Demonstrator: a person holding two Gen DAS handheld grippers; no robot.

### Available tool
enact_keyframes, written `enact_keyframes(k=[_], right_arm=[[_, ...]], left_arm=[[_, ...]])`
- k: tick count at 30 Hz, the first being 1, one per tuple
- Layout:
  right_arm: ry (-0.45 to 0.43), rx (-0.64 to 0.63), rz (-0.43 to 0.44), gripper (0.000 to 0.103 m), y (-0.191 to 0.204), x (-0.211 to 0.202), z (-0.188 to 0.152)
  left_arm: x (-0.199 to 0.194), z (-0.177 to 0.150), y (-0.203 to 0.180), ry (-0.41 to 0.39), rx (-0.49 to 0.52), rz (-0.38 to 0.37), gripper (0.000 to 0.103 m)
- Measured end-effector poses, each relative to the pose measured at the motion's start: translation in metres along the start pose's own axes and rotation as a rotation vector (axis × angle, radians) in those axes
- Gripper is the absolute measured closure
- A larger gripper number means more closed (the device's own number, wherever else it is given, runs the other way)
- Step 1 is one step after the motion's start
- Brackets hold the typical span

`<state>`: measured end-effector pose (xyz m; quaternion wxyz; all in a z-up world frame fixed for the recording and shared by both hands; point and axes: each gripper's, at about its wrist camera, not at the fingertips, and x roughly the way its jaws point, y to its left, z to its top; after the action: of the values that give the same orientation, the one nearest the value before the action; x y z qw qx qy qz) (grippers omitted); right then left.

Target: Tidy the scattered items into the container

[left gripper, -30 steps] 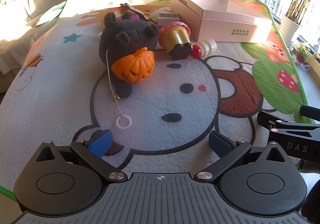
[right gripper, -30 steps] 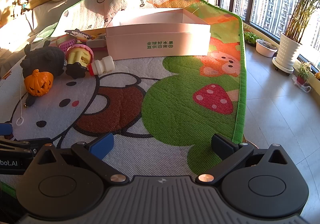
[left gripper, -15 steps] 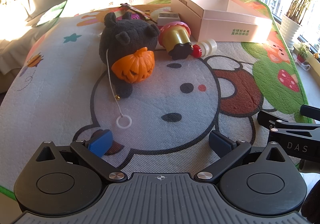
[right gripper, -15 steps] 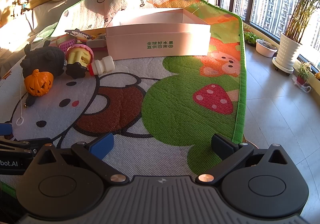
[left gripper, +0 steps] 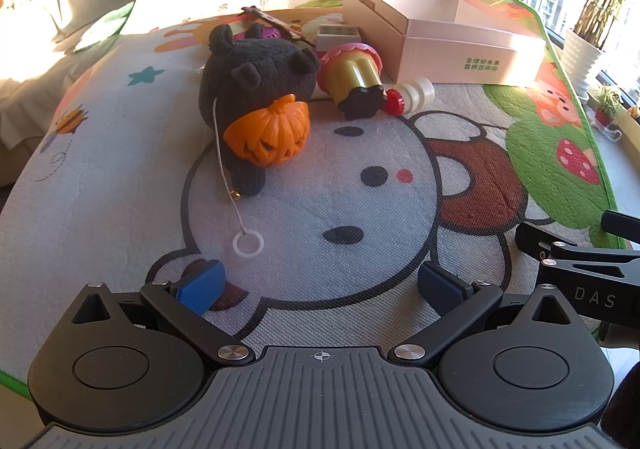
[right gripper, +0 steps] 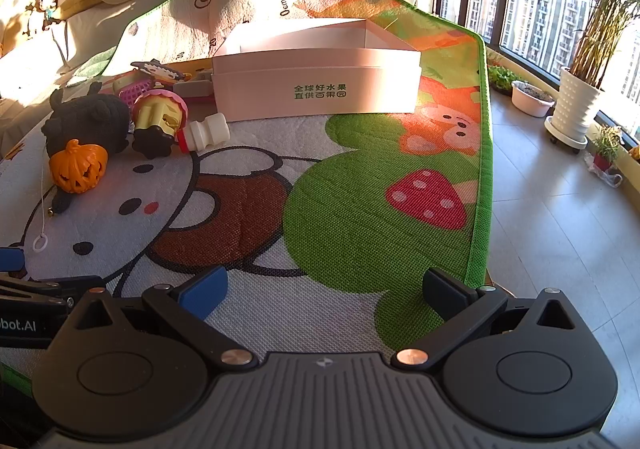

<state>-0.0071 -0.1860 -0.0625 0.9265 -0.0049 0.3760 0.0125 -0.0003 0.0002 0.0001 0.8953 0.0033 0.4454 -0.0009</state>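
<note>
Left gripper [left gripper: 320, 285] and right gripper [right gripper: 326, 291] both gape, holding nothing. Box [right gripper: 316, 89] lies at 12 o'clock, long axis crosswise; bottle [right gripper: 206, 135] at 10 o'clock points its red cap left.

One box [right gripper: 316, 89], one pumpkin [left gripper: 268, 133], one plush [left gripper: 256, 77]

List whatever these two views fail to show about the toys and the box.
- Box floor: both views, hidden by its own walls.
- Items behind the black plush: left wrist view, mostly hidden by the plush and the cupcake toy.
- Plush's lower front: left wrist view, covered by the orange pumpkin.
</note>
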Motion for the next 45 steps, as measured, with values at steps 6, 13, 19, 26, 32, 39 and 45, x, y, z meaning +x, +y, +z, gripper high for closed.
enact_keyframes(k=[6,13,19,26,32,39,45], right_arm=[[-0.002,-0.001,0.0,0.0,0.0,0.0,0.0],[-0.02,-0.008,0.006,0.0,0.0,-0.001,-0.003],[-0.027,0.0,0.01,0.0,-0.001,-0.001,-0.004],[-0.04,0.007,0.008,0.0,-0.001,-0.001,-0.007],[-0.009,-0.013,0.015,0.0,0.003,0.003,0.005],[-0.01,-0.137,0.083,0.001,0.04,0.013,0.04],[-0.019,-0.239,0.113,0.027,0.079,0.038,0.077]], left_arm=[[0.0,0.0,0.0,0.0,0.0,0.0,0.0],[-0.001,0.001,0.001,-0.003,0.001,-0.001,0.0],[-0.001,0.0,0.002,-0.007,0.005,-0.004,0.0],[-0.004,0.009,0.014,-0.067,0.026,-0.021,0.0],[-0.006,0.025,0.024,-0.231,0.157,0.095,0.0],[0.02,0.049,0.04,-0.232,0.222,0.121,0.0],[0.029,0.066,0.072,-0.263,0.202,0.169,0.0]])
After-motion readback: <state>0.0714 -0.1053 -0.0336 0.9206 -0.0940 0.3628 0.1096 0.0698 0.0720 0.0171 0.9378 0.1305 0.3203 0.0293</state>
